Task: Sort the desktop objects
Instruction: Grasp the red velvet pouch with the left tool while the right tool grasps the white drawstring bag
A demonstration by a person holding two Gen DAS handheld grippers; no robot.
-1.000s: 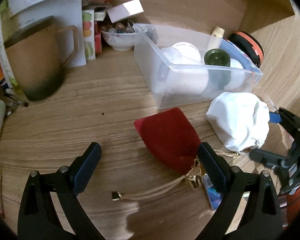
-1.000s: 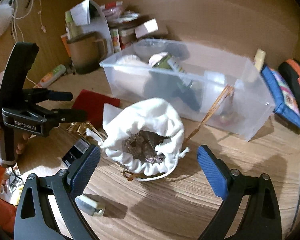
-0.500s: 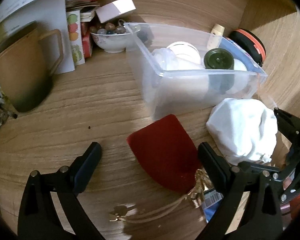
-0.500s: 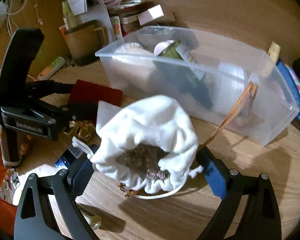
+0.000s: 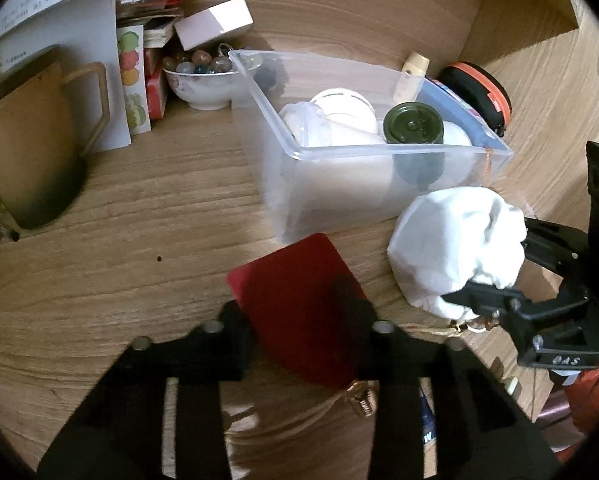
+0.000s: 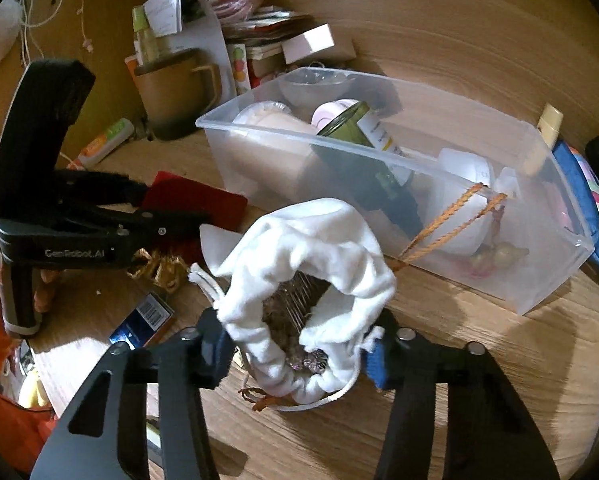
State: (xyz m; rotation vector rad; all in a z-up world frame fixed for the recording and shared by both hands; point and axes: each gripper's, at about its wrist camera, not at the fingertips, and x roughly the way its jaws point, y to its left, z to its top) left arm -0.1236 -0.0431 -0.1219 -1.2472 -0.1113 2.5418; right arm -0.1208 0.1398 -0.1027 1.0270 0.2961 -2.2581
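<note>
A red velvet pouch [image 5: 299, 308] with a gold drawstring lies on the wooden desk, also in the right wrist view [image 6: 195, 204]. My left gripper [image 5: 299, 336] has closed its jaws against the pouch's two sides. A white drawstring bag [image 5: 455, 248] stands open in front of the clear plastic bin [image 5: 295, 148]. My right gripper [image 6: 299, 356] has its jaws closed on the white bag [image 6: 307, 256] at its mouth. The bin [image 6: 539, 292] holds a dark green bottle [image 6: 363, 148] and white jars.
A brown mug [image 5: 31, 148], a bowl of marbles [image 5: 207, 80], boxes and papers stand at the back left. A blue pouch [image 6: 583, 204] and an orange-rimmed case [image 5: 479, 92] lie beyond the bin. A small blue packet [image 6: 143, 320] lies by the red pouch.
Both grippers moved forward and closed. The left one closed on the red pouch, the right one on the white bag.
</note>
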